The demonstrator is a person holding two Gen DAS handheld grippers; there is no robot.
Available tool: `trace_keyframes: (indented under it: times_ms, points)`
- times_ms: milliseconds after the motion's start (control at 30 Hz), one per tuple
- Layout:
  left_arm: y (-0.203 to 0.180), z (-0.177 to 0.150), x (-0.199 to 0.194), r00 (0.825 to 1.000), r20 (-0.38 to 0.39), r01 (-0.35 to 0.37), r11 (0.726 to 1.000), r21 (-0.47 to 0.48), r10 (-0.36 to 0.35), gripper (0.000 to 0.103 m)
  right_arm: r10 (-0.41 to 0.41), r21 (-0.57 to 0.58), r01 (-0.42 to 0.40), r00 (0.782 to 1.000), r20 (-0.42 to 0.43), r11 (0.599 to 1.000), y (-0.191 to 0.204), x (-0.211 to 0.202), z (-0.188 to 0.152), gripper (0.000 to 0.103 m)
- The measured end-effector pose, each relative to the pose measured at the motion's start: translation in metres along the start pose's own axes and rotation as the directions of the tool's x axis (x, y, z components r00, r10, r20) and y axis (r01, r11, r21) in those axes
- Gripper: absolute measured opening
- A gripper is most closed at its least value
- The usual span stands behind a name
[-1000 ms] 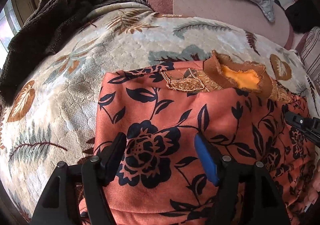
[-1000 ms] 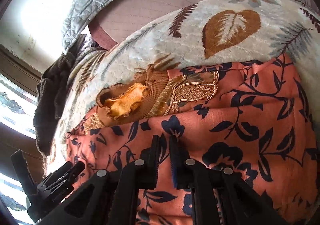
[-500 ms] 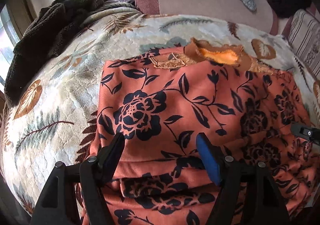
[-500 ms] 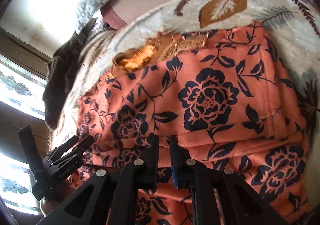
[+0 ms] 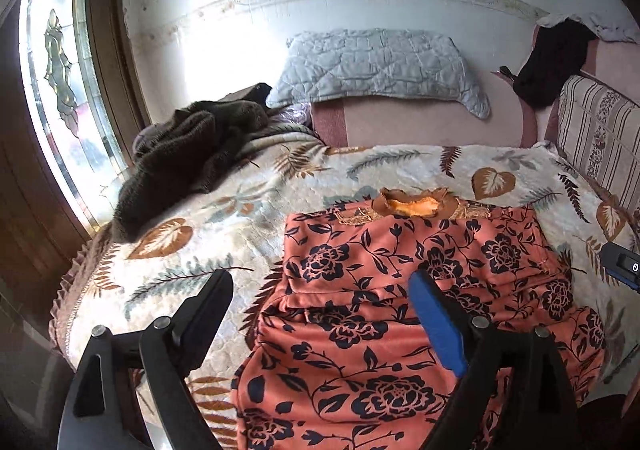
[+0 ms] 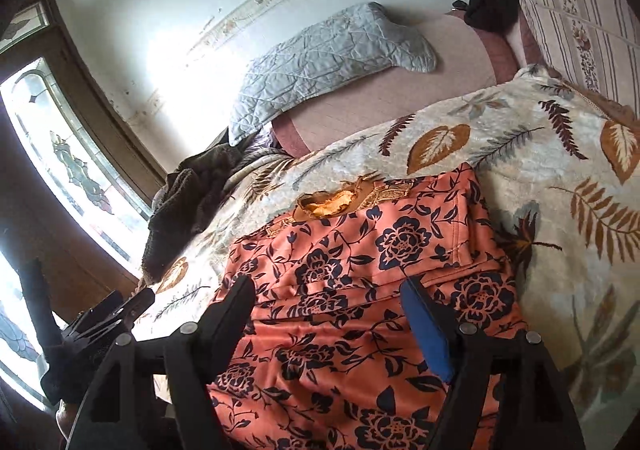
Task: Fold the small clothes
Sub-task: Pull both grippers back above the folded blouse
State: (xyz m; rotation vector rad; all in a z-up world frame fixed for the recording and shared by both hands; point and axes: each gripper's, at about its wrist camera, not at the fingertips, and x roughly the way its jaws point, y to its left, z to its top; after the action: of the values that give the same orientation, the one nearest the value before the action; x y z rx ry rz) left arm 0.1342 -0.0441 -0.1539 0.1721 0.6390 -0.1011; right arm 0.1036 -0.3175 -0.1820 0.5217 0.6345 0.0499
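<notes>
A stained-glass window (image 5: 60, 89) lights the scene at 9 o'clock in the left wrist view, and beside it a dark brown fuzzy garment (image 5: 188, 145) lies heaped on the far left part of a cream leaf-print blanket (image 5: 192, 242) that covers the bed. No box, basket or other container shows in either view; the blanket alone bears the clothes. At centre, toward 5 o'clock, the orange floral top (image 5: 400, 290) lies flat on the blanket, its brown collar (image 5: 416, 203) pointing toward the far wall and one layer doubled over another, leaving a fold edge across its middle. The left gripper (image 5: 320, 302) hangs above the near part of the top with its jaws spread wide and nothing between them, one black finger over bare blanket, the blue-padded one over the fabric. In the right wrist view the right gripper (image 6: 328, 306) likewise stands released, jaws wide apart over the near half of the same top (image 6: 360, 258), clear of the cloth. At 12 o'clock a grey quilted pillow (image 5: 376, 67) rests on a pink bolster (image 5: 420, 121) against the wall. A black garment (image 5: 552, 61) drapes at 2 o'clock above a striped cushion (image 5: 600, 137) at the bed's right edge.
</notes>
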Motion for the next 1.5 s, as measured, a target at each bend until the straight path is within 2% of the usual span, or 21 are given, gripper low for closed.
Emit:
trace_keyframes:
  times_ms: [133, 267, 700, 1133, 1500]
  points:
    - [0.007, 0.003, -0.045, 0.995, 0.088, -0.042, 0.999, -0.005, 0.042, 0.099, 0.026, -0.039, -0.024, 0.999, 0.048, 0.999, 0.022, -0.036, -0.002, 0.078]
    - [0.012, 0.004, -0.081, 0.991, 0.125, -0.044, 0.999, -0.024, 0.046, 0.099, 0.044, -0.087, -0.037, 0.996, 0.080, 0.996, 0.050, -0.068, -0.004, 0.078]
    - [0.028, 0.009, -0.156, 0.966, 0.230, -0.107, 0.992, -0.066, 0.119, 0.100, -0.012, -0.227, 0.054, 0.983, 0.185, 0.972, 0.110, -0.145, -0.014, 0.078]
    - [0.043, 0.015, -0.194, 0.944, 0.294, -0.125, 0.987, -0.105, 0.151, 0.100, -0.019, -0.260, 0.089, 0.965, 0.260, 0.961, 0.135, -0.179, -0.016, 0.078]
    - [0.050, 0.011, -0.200, 0.942, 0.290, -0.136, 0.982, -0.128, 0.168, 0.100, -0.021, -0.276, 0.098, 0.963, 0.268, 0.956, 0.141, -0.184, -0.020, 0.078]
